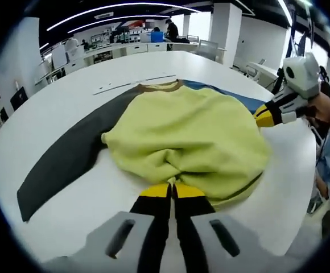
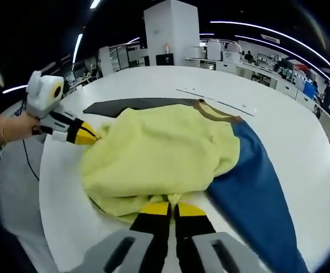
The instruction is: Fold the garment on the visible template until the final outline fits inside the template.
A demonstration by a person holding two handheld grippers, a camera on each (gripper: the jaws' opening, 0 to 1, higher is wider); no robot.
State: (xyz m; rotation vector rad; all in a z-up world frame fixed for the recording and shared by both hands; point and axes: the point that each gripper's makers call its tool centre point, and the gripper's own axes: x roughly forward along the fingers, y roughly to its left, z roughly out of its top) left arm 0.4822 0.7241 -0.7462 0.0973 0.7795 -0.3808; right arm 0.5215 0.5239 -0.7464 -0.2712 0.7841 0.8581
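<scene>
in the left gripper view the left gripper [image 1: 172,190] rises from the bottom centre, its yellow-tipped jaws pinched together on the near hem of the garment [image 1: 188,133], whose cloth bunches just above the tips. the garment is a yellow-green sweatshirt lying across the middle of the white worktop [image 1: 57,108]; its dark grey sleeve [image 1: 68,156] stretches toward the lower left of the frame, and a strip of its blue sleeve [image 1: 233,96] shows at the upper right behind the body. at the right edge the right gripper [image 1: 263,116], held in a person's hand [image 1: 324,111], touches the garment's side.

in the right gripper view the right gripper [image 2: 166,207] comes up from the bottom centre with its jaws closed on the garment's [image 2: 159,151] edge. the blue sleeve [image 2: 250,187] runs to the lower right, the dark grey sleeve [image 2: 131,105] lies flat at the upper left, and the brown collar [image 2: 216,114] sits at the top. the left gripper [image 2: 91,136] meets the cloth at the left of the frame. thin template lines [image 2: 210,96] mark the worktop [image 2: 290,131] beyond the collar.
</scene>
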